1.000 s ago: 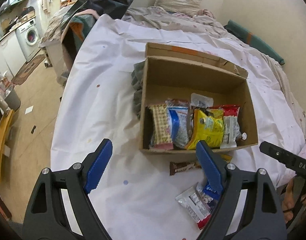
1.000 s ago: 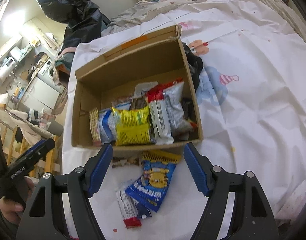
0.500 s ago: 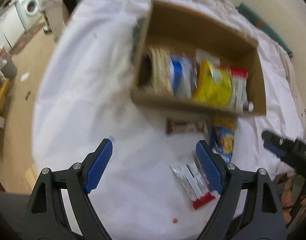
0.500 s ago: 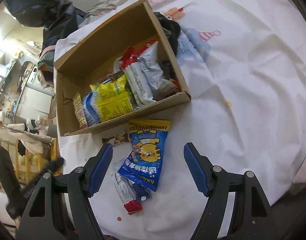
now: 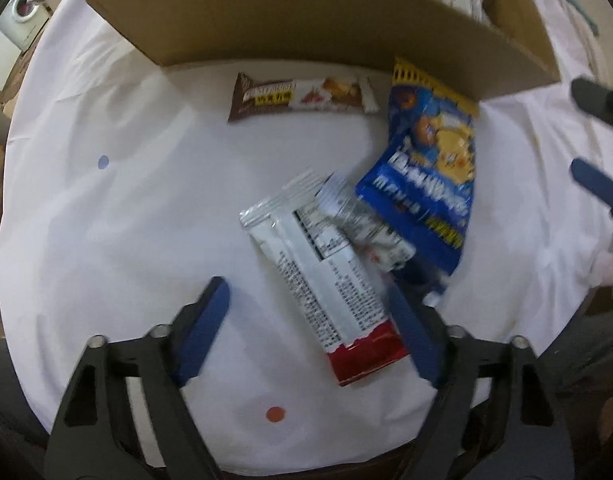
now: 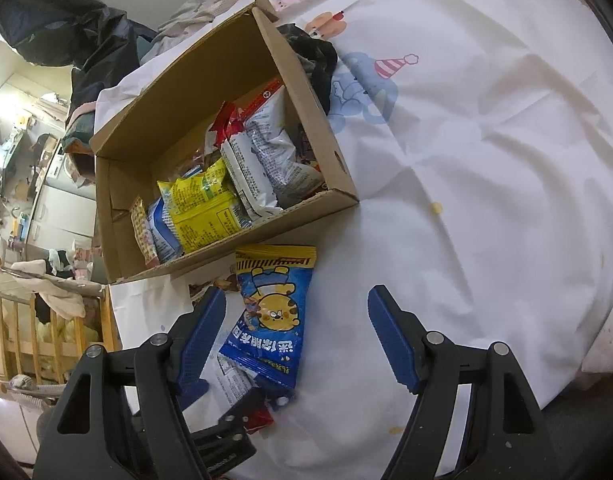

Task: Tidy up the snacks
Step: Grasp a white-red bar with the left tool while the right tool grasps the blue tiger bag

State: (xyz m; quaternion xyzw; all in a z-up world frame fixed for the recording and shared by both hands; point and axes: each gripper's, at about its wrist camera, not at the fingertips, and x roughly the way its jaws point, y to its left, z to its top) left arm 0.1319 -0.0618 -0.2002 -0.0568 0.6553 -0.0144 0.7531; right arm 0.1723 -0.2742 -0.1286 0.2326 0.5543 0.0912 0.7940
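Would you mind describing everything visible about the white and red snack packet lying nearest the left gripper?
The white and red packet is a flat, glossy foil-like wrapper, seen from its back: white with small black print, a crimped silver end toward the box and a red end nearest the camera. It lies flat and diagonal on the white sheet, partly overlapping a second silver wrapper. The left gripper straddles its red end; its jaws have just been closing, and whether they touch it yet is unclear.
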